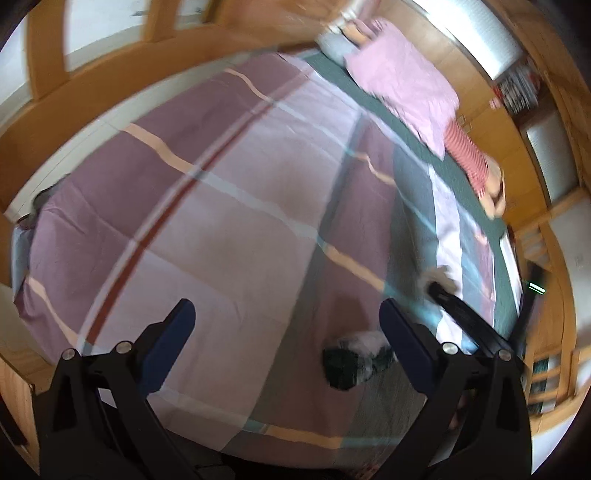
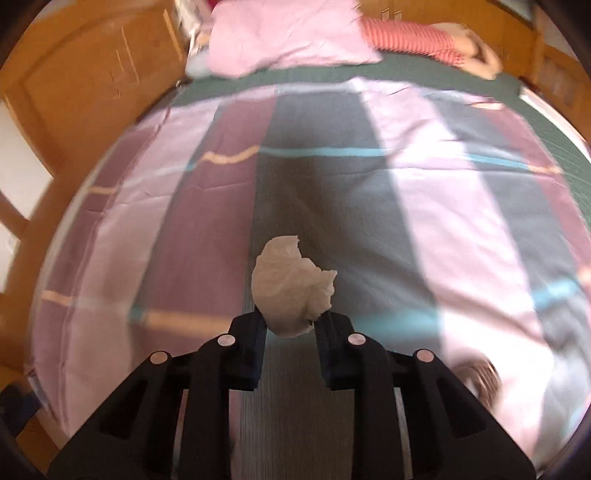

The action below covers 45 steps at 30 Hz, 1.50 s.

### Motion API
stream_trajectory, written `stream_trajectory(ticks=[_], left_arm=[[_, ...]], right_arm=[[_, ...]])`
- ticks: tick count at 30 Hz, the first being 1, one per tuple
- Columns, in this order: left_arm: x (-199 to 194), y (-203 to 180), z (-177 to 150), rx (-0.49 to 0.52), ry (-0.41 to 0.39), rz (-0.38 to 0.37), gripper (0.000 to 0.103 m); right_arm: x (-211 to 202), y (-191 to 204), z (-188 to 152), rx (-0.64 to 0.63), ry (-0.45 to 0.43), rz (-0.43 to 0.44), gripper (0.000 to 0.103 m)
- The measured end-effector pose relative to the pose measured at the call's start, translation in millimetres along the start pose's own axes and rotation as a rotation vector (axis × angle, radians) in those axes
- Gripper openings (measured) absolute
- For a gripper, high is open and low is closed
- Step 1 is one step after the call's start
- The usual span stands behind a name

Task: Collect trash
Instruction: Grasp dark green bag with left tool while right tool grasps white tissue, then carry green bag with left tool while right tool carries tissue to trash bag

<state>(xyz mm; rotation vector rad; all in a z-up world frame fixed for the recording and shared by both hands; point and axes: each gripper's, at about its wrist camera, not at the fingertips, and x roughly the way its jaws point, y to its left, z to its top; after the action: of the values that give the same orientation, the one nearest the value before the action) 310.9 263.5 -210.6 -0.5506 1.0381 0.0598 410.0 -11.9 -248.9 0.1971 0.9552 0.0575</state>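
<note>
Wooden-framed bed (image 1: pixel 110 74), its plaid quilt (image 2: pixel 424 221) filling both views. My right tongs (image 2: pixel 290 321) pinch a crumpled white tissue (image 2: pixel 288 288) at lower centre, lifted off the quilt. My left tongs (image 1: pixel 288 332) stand spread and empty; a dark crumpled wrapper (image 1: pixel 351 362) lies just inside their right finger. Quilt otherwise broad, flat; pink pillow (image 2: pixel 288 33) at upper edge.

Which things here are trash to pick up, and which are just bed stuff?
Part of the job:
- crumpled tissue, pinched in the right gripper
- dark and white crumpled thing on the bed, near the open left gripper; too blurry to name

Just lying about:
- striped bedspread
- pink pillow
</note>
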Motion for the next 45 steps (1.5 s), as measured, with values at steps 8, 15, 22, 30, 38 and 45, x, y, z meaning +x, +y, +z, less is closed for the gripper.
stream_trajectory(ticks=[8, 15, 22, 30, 38, 45], left_arm=[[32.9, -66.1, -31.5, 0.301, 0.11, -0.057, 0.099], [58.0, -102.2, -60.4, 0.486, 0.088, -0.008, 0.099], [75.1, -106.3, -72.4, 0.591, 0.062, 0.124, 0.072], [78.0, -96.9, -67.8, 0.537, 0.076, 0.097, 0.058], [50.7, -97.5, -64.0, 0.526, -0.023, 0.052, 0.054], [-14.1, -102.5, -73.7, 0.571, -0.241, 0.084, 0.053]], right_arm=[[-113.2, -41.7, -81.8, 0.16, -0.2, -0.122, 0.025], [-123.3, -26.3, -103.1, 0.067, -0.219, -0.172, 0.025], [-122.2, -14.5, -101.1, 0.002, -0.24, -0.189, 0.025], [-119.4, -17.9, -101.3, 0.016, -0.229, -0.187, 0.025], [-120.6, -17.7, -101.7, 0.013, -0.236, -0.19, 0.025], [-133.8, -21.6, -102.2, 0.026, -0.29, -0.15, 0.025]])
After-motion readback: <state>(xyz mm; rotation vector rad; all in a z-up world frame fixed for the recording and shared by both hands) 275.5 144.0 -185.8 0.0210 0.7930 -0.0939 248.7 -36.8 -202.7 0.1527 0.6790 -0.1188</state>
